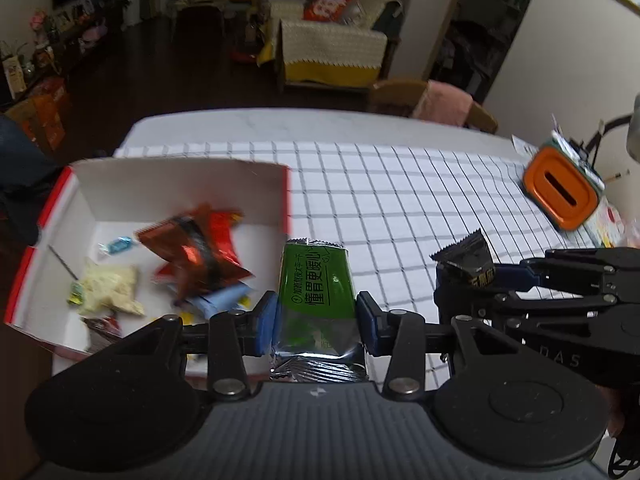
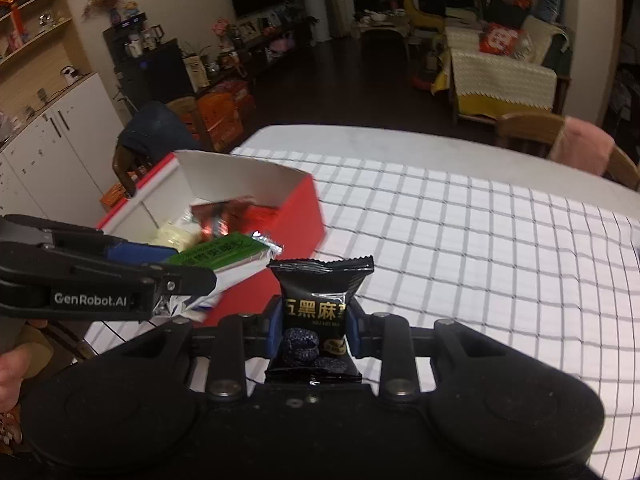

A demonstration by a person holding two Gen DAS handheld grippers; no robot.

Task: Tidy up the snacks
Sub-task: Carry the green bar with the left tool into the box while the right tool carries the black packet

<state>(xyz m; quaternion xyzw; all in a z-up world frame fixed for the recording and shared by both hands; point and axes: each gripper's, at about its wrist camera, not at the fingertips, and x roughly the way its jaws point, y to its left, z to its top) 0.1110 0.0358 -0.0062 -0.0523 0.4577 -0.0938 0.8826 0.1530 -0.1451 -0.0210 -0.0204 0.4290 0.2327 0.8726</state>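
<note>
My left gripper (image 1: 316,320) is shut on a green snack packet (image 1: 316,280), its blue pads pressing both sides; the packet stands upright above the table beside the box. My right gripper (image 2: 313,330) is shut on a black snack packet (image 2: 316,312) with gold lettering. In the left wrist view the right gripper (image 1: 466,280) hangs to the right with the black packet (image 1: 468,258) sticking up. In the right wrist view the left gripper (image 2: 200,276) comes in from the left with the green packet (image 2: 224,254). A red box (image 1: 84,188) with a white inside holds several snacks, among them an orange-red packet (image 1: 196,248).
The table wears a white cloth with a dark grid (image 1: 400,200). An orange-lidded container (image 1: 560,188) stands at the table's right edge. Chairs (image 2: 560,136) line the far side. A person's hand (image 2: 8,372) shows at the lower left of the right wrist view.
</note>
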